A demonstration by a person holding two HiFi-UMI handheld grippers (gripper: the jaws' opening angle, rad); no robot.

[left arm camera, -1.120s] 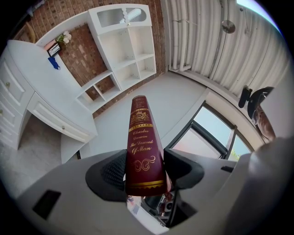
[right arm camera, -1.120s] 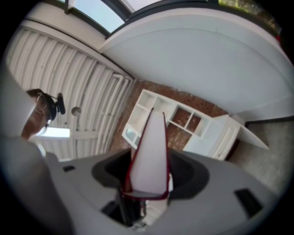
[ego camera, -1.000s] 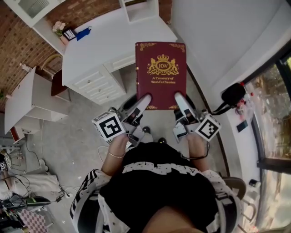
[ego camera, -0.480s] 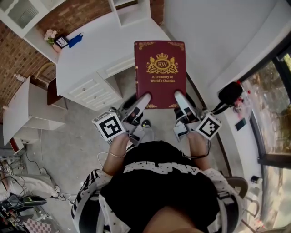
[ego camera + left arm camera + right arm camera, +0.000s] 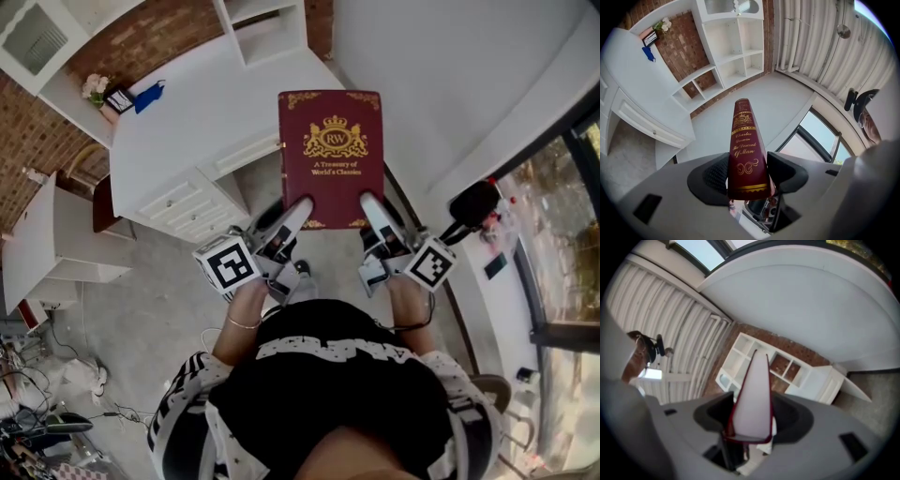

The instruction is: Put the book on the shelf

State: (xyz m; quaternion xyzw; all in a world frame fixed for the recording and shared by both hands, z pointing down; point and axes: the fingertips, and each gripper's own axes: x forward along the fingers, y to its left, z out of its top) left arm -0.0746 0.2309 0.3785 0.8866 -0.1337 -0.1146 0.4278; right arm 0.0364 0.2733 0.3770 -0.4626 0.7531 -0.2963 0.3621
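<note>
brick wall (image 5: 47, 131) and a white surface (image 5: 206, 103) with drawers lie ahead and to the left of the left tongs (image 5: 292, 217). beyond that surface, ahead of both tongs, stands the white shelf (image 5: 267, 28) with its open compartments. the left tongs are clamped on the near left corner of the book (image 5: 331, 150), and the left gripper view shows the gilt spine (image 5: 746, 150) squeezed between the two jaws. the book lies flat in the air, cover up with its title facing the person, reaching forward from the tongs over the floor, well short of the shelf. the right tongs (image 5: 372, 214) are clamped on the near right corner, with the jaws closed over the pale page edge (image 5: 754, 399). holding both near corners probably keeps the heavy volume level and stops it twisting, with the far edge leading towards the shelf. both forearms come out from the body close together and roughly parallel. the wrists sit low behind the book, with a bracelet (image 5: 242, 322) on the left one and the marker cubes turned outward. a window (image 5: 562, 216) lies off to the right of the right tongs.
</note>
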